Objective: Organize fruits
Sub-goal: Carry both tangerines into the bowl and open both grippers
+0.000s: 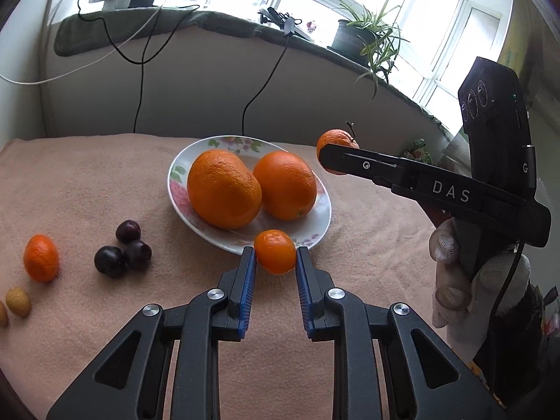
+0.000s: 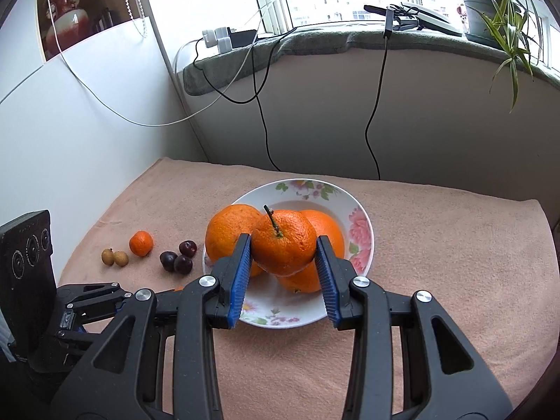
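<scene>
Left wrist view shows the left tool clamped on a small mandarin, its blue pads pressing both sides of the fruit, which hangs just in front of the near rim of the floral plate. Two large oranges lie side by side on that plate, touching each other. To the right, the right tool holds a stemmed tangerine above the worktop, beside the plate's far right edge; a gloved hand grips the handle of that tool. On the pinkish cloth left of the plate sit three dark cherries bunched together, another small mandarin farther left, and two pale loquats at the edge of the frame.

Right wrist view has the right tool squeezing the stemmed tangerine from both sides, stem up, over the plate and in front of the two oranges. Cherries, the lone mandarin and the loquats line up to the left on the cloth. A potted spider plant stands on the windowsill
</scene>
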Motion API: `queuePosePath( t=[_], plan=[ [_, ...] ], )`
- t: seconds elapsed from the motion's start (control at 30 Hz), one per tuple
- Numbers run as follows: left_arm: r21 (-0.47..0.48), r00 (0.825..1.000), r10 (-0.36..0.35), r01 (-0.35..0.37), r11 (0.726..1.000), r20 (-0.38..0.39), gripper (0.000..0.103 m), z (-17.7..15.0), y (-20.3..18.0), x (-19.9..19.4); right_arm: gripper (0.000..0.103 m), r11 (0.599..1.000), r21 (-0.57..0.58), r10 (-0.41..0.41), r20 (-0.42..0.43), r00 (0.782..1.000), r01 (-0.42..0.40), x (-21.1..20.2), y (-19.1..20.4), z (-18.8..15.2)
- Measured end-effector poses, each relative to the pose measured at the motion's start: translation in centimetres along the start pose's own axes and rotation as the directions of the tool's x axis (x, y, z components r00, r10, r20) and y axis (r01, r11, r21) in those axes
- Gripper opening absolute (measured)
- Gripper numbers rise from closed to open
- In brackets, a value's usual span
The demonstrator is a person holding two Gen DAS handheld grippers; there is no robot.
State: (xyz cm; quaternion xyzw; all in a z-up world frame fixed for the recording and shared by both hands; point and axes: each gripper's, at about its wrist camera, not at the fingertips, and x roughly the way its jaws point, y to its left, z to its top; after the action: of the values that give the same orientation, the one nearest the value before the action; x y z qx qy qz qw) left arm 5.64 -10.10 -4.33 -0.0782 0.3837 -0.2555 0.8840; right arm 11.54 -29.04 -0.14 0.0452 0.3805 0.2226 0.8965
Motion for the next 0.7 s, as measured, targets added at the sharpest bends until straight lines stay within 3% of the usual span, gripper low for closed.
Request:
queuePosePath(
  t=[0.7],
  plan=[
    [0.112, 0.999, 0.043, -0.041, 0.993, -0.016, 0.021, 1.1, -3.5, 3.4, 0.038, 0.999, 0.023, -0.022, -0.052, 0.998, 0.023, 5.5, -3.0, 3.1]
  ],
)
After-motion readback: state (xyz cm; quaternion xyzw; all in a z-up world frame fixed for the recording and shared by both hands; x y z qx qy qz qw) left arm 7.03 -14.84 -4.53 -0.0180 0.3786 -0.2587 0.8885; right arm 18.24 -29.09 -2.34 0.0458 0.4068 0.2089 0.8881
